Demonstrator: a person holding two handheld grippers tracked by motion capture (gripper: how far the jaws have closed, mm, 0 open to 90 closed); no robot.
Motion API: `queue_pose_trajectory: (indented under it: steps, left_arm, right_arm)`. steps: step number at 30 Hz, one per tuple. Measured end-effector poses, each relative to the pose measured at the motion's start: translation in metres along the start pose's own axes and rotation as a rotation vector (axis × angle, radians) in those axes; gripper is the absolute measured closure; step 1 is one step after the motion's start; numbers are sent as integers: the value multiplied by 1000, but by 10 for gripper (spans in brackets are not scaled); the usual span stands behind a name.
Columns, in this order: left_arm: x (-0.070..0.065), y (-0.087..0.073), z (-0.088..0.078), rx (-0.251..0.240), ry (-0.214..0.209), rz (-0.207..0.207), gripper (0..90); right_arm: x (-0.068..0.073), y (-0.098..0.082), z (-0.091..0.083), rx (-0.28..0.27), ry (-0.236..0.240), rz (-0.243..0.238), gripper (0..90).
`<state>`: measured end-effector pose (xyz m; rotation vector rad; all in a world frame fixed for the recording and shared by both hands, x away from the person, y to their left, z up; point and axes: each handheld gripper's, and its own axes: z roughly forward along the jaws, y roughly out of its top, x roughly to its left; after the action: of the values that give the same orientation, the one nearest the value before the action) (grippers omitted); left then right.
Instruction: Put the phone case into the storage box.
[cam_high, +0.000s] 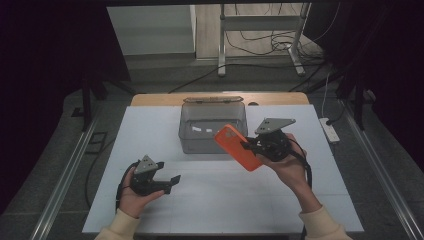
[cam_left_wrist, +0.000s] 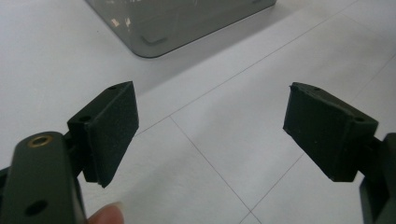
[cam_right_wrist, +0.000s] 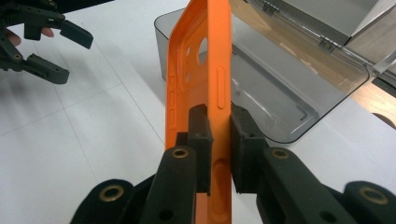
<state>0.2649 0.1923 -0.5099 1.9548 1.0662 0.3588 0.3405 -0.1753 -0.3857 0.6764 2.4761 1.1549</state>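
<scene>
While the left gripper (cam_high: 167, 172) rests low over the white table (cam_high: 150, 130) with jaws spread wide and empty, the right gripper (cam_right_wrist: 219, 126) clamps one edge of an orange phone case (cam_right_wrist: 205, 70), holding it raised beside the open clear plastic box (cam_high: 200, 137).

The box (cam_high: 212, 131) stands on the surface (cam_high: 150, 130) at its rear centre, lid (cam_high: 212, 99) open behind it. The phone case (cam_high: 237, 147) sits clamped in the right hand-held gripper (cam_high: 248, 146), before the box's right corner. The left hand-held gripper (cam_high: 169, 177) is front left, well apart
</scene>
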Motion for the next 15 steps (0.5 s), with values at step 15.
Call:
queue_pose_trajectory:
  steps: [15]
  left_arm:
    - [0, 1, -1, -3, 0, -5, 175]
  right_arm:
    - [-5, 3, 1, -5, -15, 34, 804]
